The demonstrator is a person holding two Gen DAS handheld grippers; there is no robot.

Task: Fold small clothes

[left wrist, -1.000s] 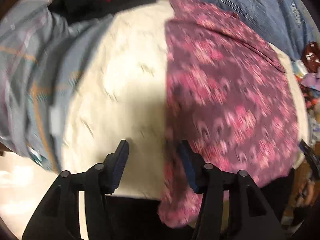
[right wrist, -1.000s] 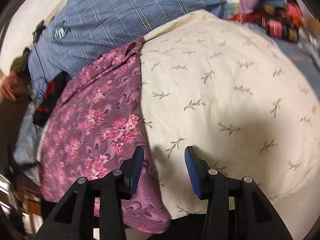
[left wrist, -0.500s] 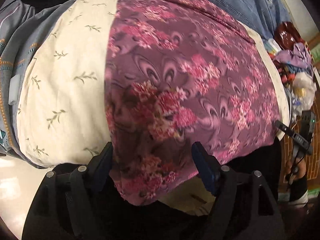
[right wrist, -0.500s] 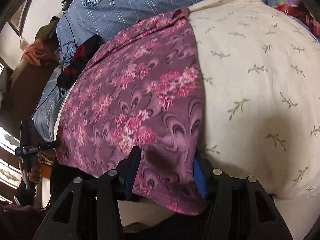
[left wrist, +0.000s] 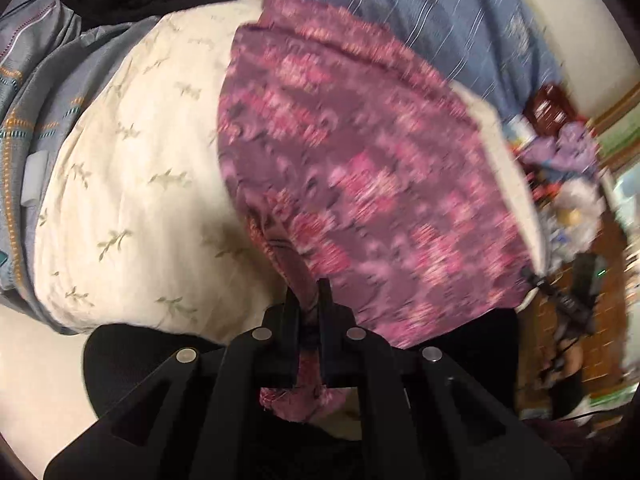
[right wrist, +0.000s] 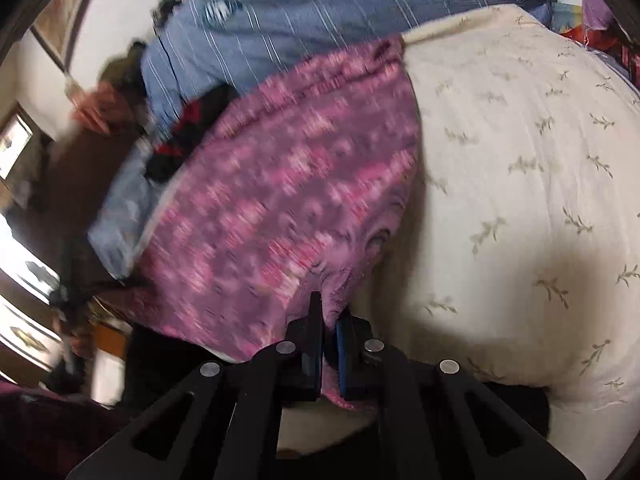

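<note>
Both grippers, spread apart earlier, now clench the near hem of the purple floral garment (left wrist: pixel 360 168): left gripper (left wrist: pixel 309 312), right gripper (right wrist: pixel 330 316). Its long axis extends away from both across the cream pillow (right wrist: pixel 520 200).

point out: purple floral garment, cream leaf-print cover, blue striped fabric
purple floral garment (left wrist: pixel 360 168): left wrist view, middle of the spread cloth.
cream leaf-print cover (right wrist: pixel 520 200): right wrist view, bare patch right of the garment.
blue striped fabric (right wrist: pixel 320 12): right wrist view, upper stretch behind the garment.
</note>
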